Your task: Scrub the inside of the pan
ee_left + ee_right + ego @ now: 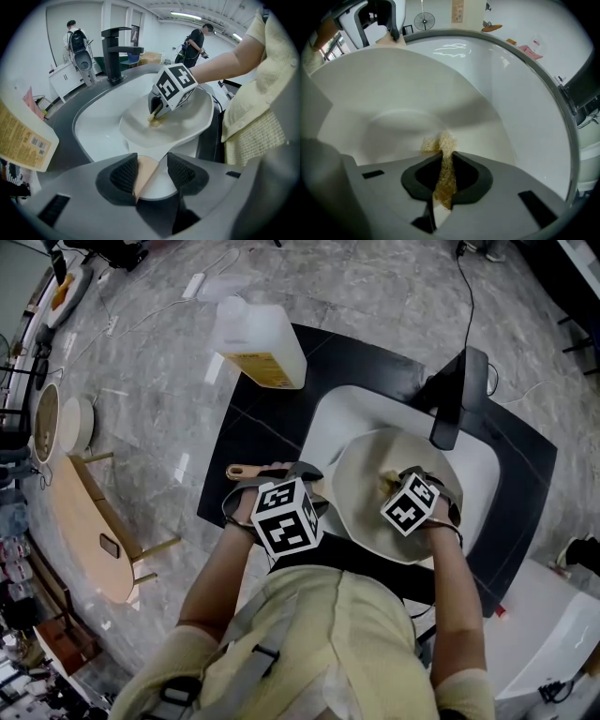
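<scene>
A cream-white pan (375, 507) lies tilted in the white sink (342, 413). Its tan wooden handle (246, 471) points left. My left gripper (286, 486) is shut on that handle (144, 171), which sits between the dark pads (124, 174). My right gripper (396, 482) is inside the pan (187, 126), shut on a yellow scourer (443, 161). The scourer's frayed tip (154, 119) presses on the pan's inner wall (393, 93), low near the base. My right gripper's marker cube (174, 86) hides part of the pan's far side.
A black faucet (457, 397) stands over the sink's far rim, on a black counter (248, 427). A large pale bottle with a yellow label (258, 341) stands at the counter's far left. Two people (75, 40) stand in the background. A wooden table (89, 526) is on the floor at left.
</scene>
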